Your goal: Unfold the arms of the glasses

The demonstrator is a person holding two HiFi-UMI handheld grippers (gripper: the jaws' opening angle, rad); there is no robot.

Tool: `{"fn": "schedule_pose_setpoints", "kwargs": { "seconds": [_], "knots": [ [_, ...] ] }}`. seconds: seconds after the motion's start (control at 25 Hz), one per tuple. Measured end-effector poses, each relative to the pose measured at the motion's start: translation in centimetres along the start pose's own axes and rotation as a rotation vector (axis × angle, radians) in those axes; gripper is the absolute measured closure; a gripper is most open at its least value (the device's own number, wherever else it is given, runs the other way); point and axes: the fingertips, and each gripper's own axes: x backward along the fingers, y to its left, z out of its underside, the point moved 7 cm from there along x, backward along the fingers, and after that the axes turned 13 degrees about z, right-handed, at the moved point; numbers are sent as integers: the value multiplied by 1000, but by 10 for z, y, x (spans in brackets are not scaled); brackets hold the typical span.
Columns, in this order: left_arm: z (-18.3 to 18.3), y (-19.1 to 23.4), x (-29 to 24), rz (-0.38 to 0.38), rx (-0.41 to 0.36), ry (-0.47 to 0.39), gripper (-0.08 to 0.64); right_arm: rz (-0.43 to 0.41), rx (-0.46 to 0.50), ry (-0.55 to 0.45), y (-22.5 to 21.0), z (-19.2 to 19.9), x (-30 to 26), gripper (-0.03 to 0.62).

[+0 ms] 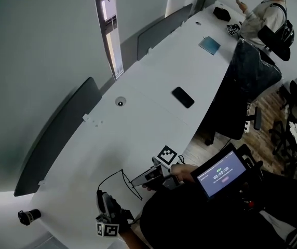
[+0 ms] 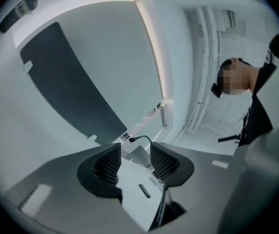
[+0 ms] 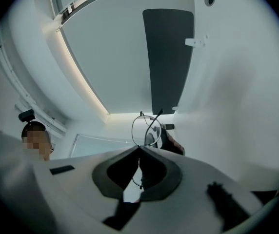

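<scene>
Black wire glasses (image 1: 131,184) are held just above the near edge of the white desk (image 1: 153,87), between the two grippers. The right gripper (image 3: 139,148) is clamped on the frame beside one lens, its jaws pressed together on the wire. The left gripper (image 2: 134,149) is spread moderately wide and nothing is gripped; a curved arm tip (image 2: 140,138) is seen just beyond its jaws. Unfolding appears to be in hand: next, that arm probably needs to be caught and swung gently outward.
</scene>
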Motion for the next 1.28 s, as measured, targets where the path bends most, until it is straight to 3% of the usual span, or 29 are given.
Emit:
{"fn": "schedule_pose_setpoints", "kwargs": {
  "seconds": [0.24,0.32,0.4,0.48,0.6,0.72,0.92,1.0,1.08,1.16,1.28],
  "knots": [
    [25,-3,6,47,490,-129,385,-28,-6,-39,2,-1,5,581],
    [37,-10,-3,86,636,-92,388,-43,-16,-54,2,-3,9,582],
    [42,-20,-21,129,710,-29,408,-37,-9,-67,-1,-9,14,583],
    [39,-35,-36,152,696,33,423,-17,3,-69,-3,-12,15,583],
    [32,-48,-44,178,605,122,412,-1,18,-59,-4,-12,13,583],
    [30,-50,-49,153,548,181,385,-1,26,-48,-3,-11,9,583],
    [29,-48,-56,147,647,101,393,-3,37,-37,-1,-11,6,582],
    [31,-48,-58,148,645,123,394,-2,40,-36,-1,-11,6,582],
    [35,-49,-59,143,604,197,390,-8,47,-29,-1,-10,5,583],
    [39,-48,-58,127,554,280,333,-8,56,-16,0,-8,4,583],
    [40,-51,-61,134,608,243,331,6,53,-9,-3,-6,5,582]
  ]
}}
